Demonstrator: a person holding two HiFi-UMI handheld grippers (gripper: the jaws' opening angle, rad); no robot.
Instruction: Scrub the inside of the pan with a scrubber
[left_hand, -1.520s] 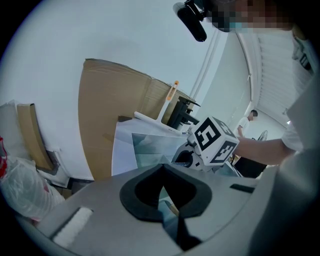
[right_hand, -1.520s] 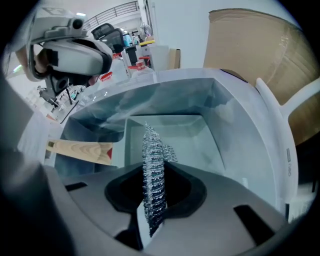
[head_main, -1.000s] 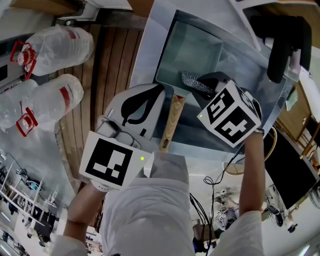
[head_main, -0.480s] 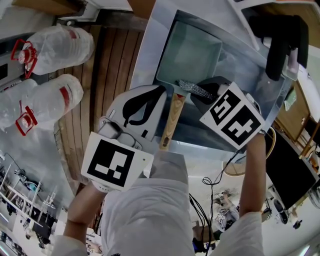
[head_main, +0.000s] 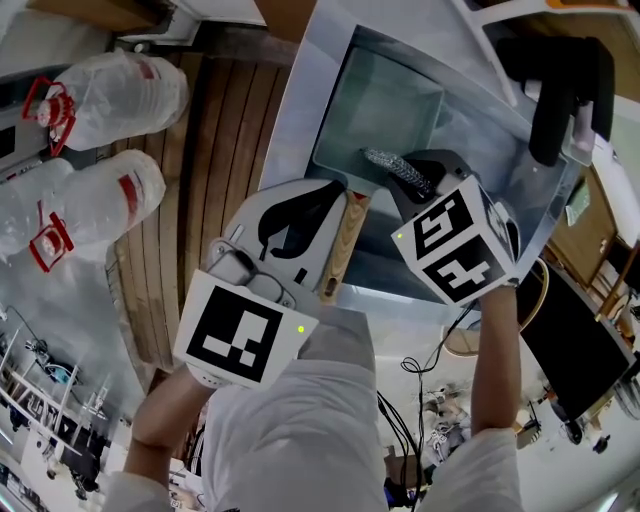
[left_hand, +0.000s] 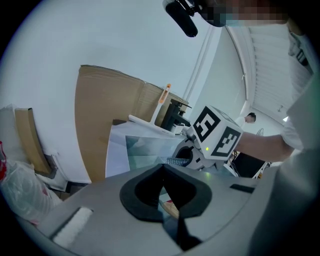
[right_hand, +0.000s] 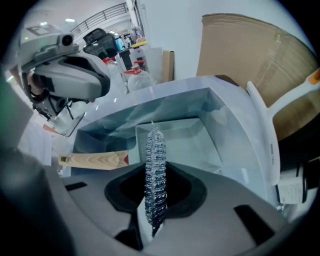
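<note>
Jaws of the right gripper (right_hand: 156, 175) are clamped narrow on the scrubber (right_hand: 155, 170), a flattened strip of steel mesh standing edge-on between them and poking out past the tips. In the head view it points toward 10 o'clock from that gripper, over the pan's near edge by the handle root. Whether it touches the metal I cannot tell.

The left gripper (left_hand: 163, 172) has its jaws together with nothing gripped. A sliver of the wooden handle (left_hand: 170, 208) shows through the gap behind the tips. From above, this gripper sits just at 9 o'clock of the handle, which runs from the pan toward 6 o'clock.

The pan (head_main: 385, 95) is square and grey-green. It lies inside the sink (head_main: 296, 95) at 12 o'clock of both grippers.

Further out, two bottles (head_main: 118, 88) with red caps lie at 9 to 10 o'clock on a plank floor (head_main: 210, 120). A black tap (head_main: 560, 95) stands at 2 o'clock. Cardboard (right_hand: 250, 50) leans behind the sink.
</note>
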